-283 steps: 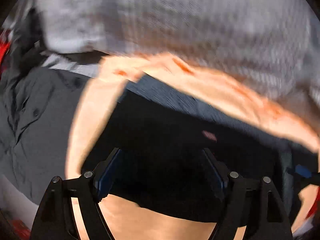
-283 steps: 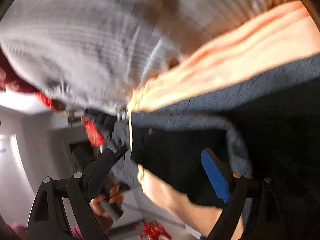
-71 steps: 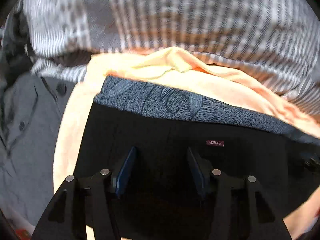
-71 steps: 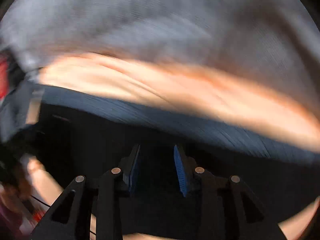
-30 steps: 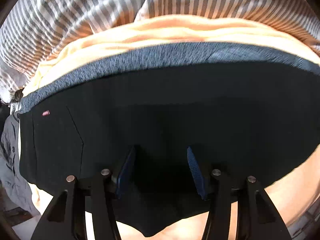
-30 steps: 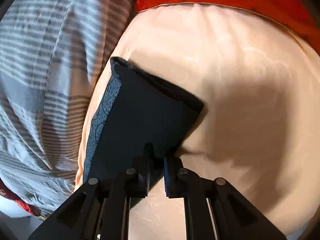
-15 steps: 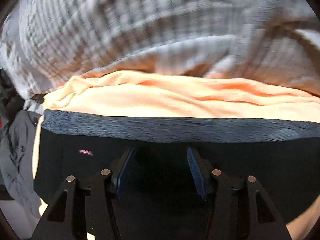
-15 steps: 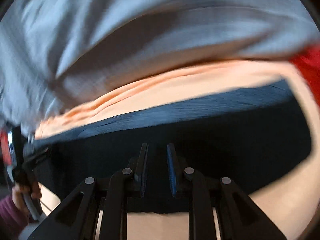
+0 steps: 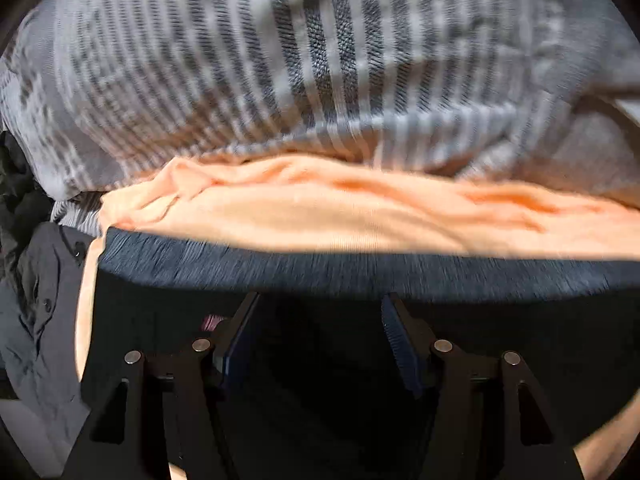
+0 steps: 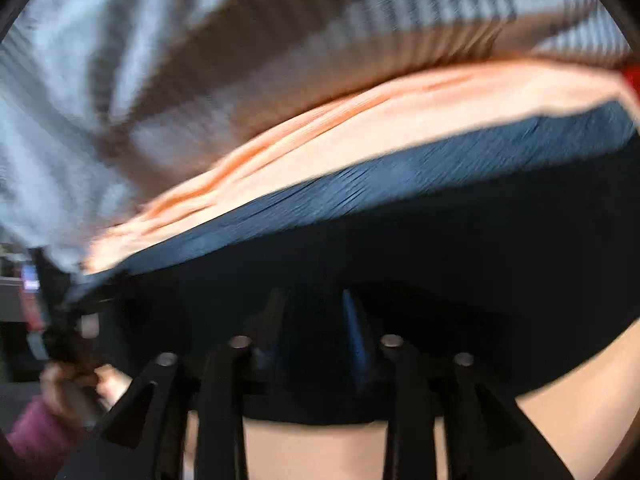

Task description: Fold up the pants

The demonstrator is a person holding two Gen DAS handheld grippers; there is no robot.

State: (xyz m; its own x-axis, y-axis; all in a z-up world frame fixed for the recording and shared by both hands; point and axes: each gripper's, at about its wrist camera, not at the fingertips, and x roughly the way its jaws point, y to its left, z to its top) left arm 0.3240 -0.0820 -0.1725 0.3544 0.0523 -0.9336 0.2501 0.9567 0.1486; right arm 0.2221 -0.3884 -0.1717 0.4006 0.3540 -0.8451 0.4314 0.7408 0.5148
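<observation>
Peach fabric [image 9: 320, 220] covers the surface under me, a soft sheet lying in shallow wrinkles across the middle of the left wrist view and running up to a grey-and-white striped blanket [image 9: 300, 60] that fills the whole upper half of the frame. At the left edge of that view a crumpled grey garment with buttons [image 9: 36, 320] lies beside the sheet. In the right wrist view, which is blurred, a scrap of red [image 10: 632, 76] shows at the upper right, and at the lower left a hand in a purple sleeve [image 10: 60, 396] grips a dark handle. The pants [image 9: 520, 340] are black and lie flat on the peach sheet in the lower half of both views, their long axis running left to right across the frame, the heathered grey-blue waistband [image 9: 320, 272] forming the far edge toward the blanket. My left tool [image 9: 316, 332] hangs over the black cloth with its blue pads well apart; its jaws have just been widening, and nothing is pinched between them. My right tool [image 10: 316, 320] sits above the near part of the pants, its jaws having just parted too, free of the cloth.
</observation>
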